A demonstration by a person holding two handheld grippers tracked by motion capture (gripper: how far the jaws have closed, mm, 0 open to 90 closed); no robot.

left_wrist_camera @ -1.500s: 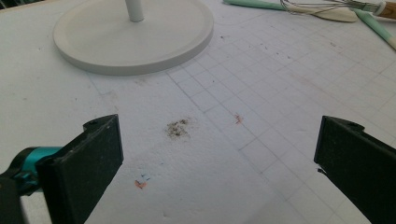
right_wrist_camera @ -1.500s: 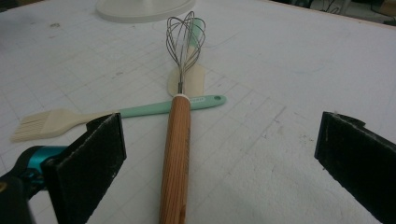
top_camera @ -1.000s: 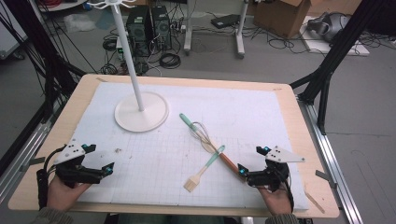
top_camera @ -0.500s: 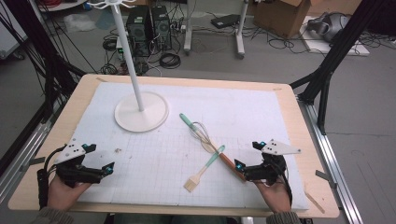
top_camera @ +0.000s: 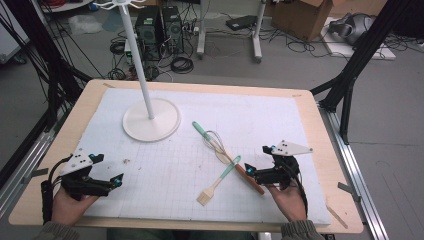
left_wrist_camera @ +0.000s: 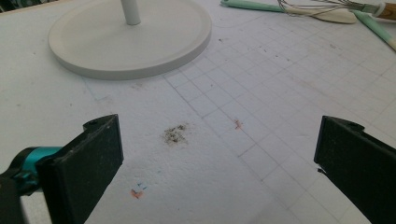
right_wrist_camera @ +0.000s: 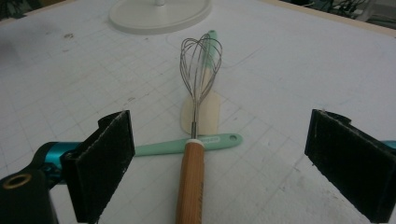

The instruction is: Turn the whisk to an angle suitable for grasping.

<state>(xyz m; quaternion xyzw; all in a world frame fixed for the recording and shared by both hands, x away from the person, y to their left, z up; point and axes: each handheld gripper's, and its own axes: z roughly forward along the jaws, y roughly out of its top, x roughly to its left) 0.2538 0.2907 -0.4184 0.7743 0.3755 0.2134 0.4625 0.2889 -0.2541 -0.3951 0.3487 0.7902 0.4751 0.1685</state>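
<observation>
Fingers of the right gripper [right_wrist_camera: 219,163] are gaping wide around the whisk [right_wrist_camera: 194,154] handle, gripping nothing, while the left gripper [left_wrist_camera: 219,172] is hovering, equally wide and empty, over bare tabletop [left_wrist_camera: 280,93].

Lab or test workshop: gridded white mat [top_camera: 280,120] on a wooden table [top_camera: 320,130], black frame struts [top_camera: 357,60], computer towers [top_camera: 160,27] and loose cables [top_camera: 300,47] (far floor), cardboard box [top_camera: 295,12] far right.

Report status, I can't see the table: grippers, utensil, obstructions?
Right hand-held gripper open, lined up on whisk handle. Left hand-held gripper open, idle. Whisk lies across spatula and brush handle.
</observation>
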